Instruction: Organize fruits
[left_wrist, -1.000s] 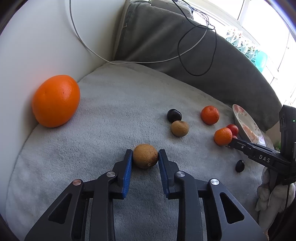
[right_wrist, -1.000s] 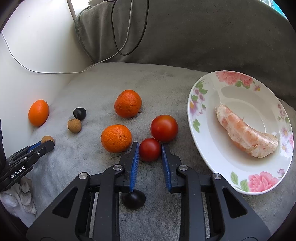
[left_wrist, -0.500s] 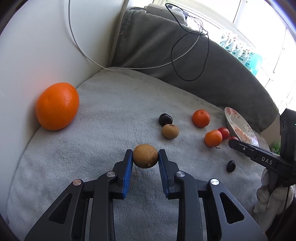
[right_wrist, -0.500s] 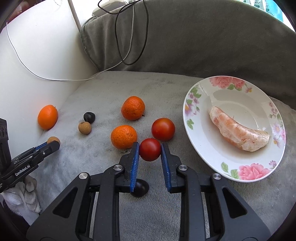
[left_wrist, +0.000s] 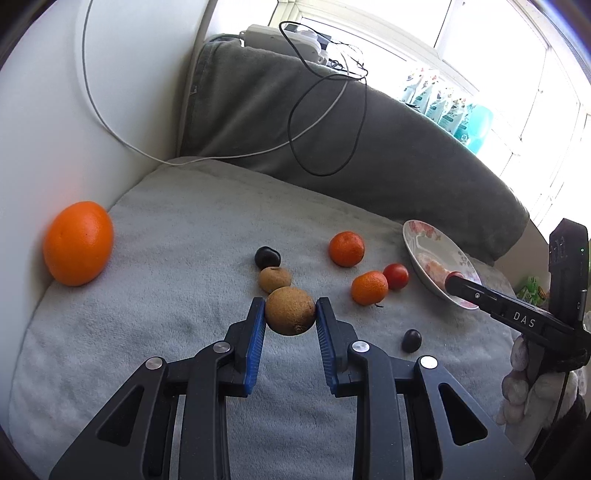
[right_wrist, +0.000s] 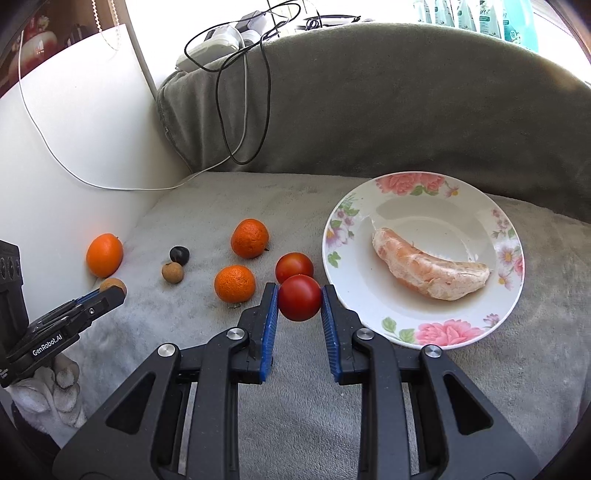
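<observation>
in our left hand the left gripper has its blue-padded jaws closed on a round brown rough-skinned fruit, which hangs clear above the grey fleece blanket. in our right hand the right gripper clamps a small glossy red tomato the same way, pads pressing on both its sides, lifted off the cloth.

outward from the left grip, in the left wrist view, a smaller brown round fruit sits just past the held one at about 12 o'clock, with a dark purple plum-like fruit touching it beyond. at 10 o'clock, well apart, a large smooth orange rests against the white wall panel. at 2 o'clock lie two small mandarins, a nearer one and a farther one, with a second red tomato just beside the nearer. a second dark plum-like fruit lies at 3 o'clock on the blanket.

outward from the right grip, in the right wrist view, the second tomato shows just behind the held one at 12 o'clock, the nearer mandarin at 9 o'clock. at 2 o'clock sits a white floral-rimmed plate carrying a peeled pinkish citrus segment. a white cable and a black cable hang over the grey cushion back.
</observation>
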